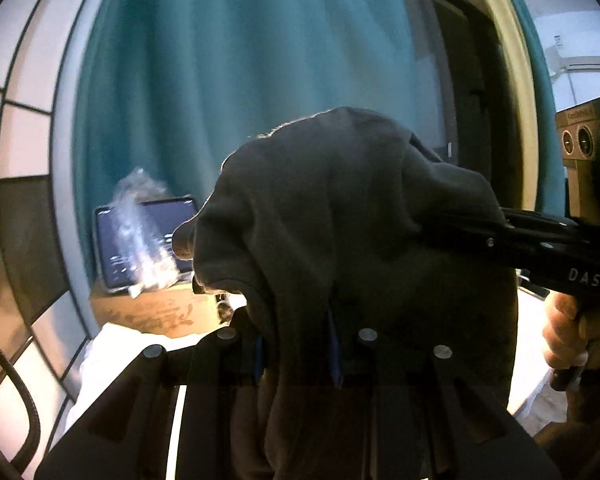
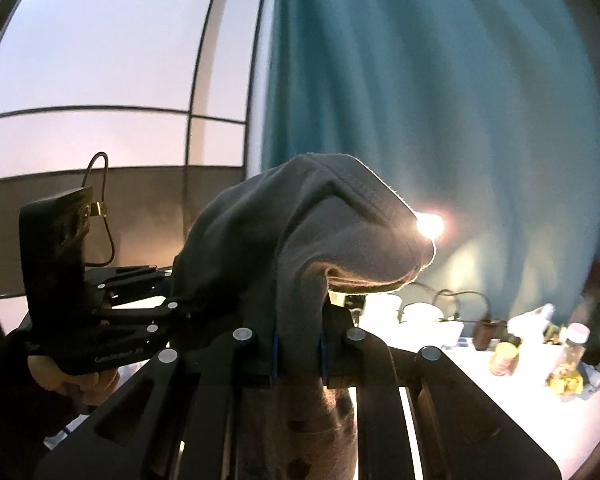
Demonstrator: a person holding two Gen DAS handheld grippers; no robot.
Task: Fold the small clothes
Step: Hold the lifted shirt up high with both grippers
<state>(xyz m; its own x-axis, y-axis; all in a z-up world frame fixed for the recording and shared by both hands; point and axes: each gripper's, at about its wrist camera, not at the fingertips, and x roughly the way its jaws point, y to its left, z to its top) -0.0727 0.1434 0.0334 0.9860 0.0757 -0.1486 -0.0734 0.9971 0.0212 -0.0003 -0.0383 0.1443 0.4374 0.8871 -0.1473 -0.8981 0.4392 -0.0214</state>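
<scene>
Jaws of both grippers pinch one dark grey garment (image 1: 340,208), lifted in front of a teal curtain (image 1: 228,60). Left gripper (image 1: 298,344) holds one edge, right gripper (image 2: 298,344) another; cloth bunches above each and hangs below.

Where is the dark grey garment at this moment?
The dark grey garment hangs in the air before the teal curtain, clamped in both the left tongs and the right tongs.
</scene>
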